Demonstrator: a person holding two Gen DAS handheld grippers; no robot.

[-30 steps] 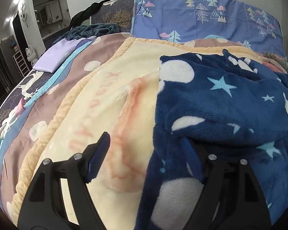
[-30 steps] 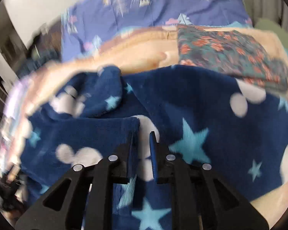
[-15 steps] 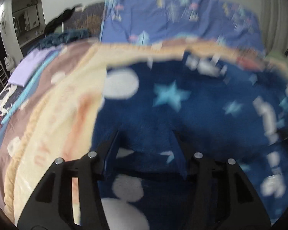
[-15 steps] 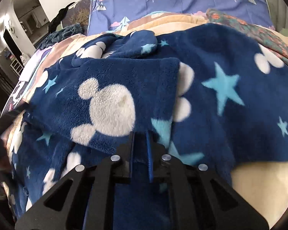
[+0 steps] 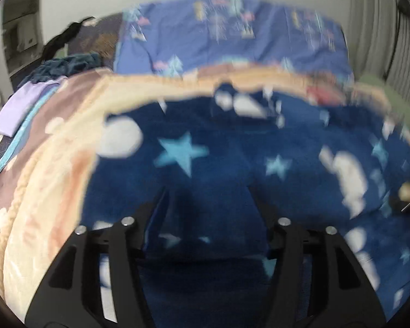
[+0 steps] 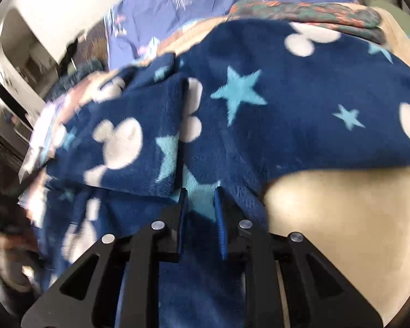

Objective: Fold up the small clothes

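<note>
the navy fleece garment on the bed's cream blanket is soft, thick and floppy, so pinch its near hem; your right claw is opening over the fleece, left claw spread, widening.

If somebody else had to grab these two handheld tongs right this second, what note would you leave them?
Left tongs: jaws wide and opening, over the navy star-print fleece garment; grip unclear in the blur.
Right tongs: jaws narrow, opening, with the fleece's near edge between them.
The garment lies spread on the cream blanket on the bed.
Done: one flap is folded over onto the body.
Left: the remaining folds, then smoothing flat.
</note>
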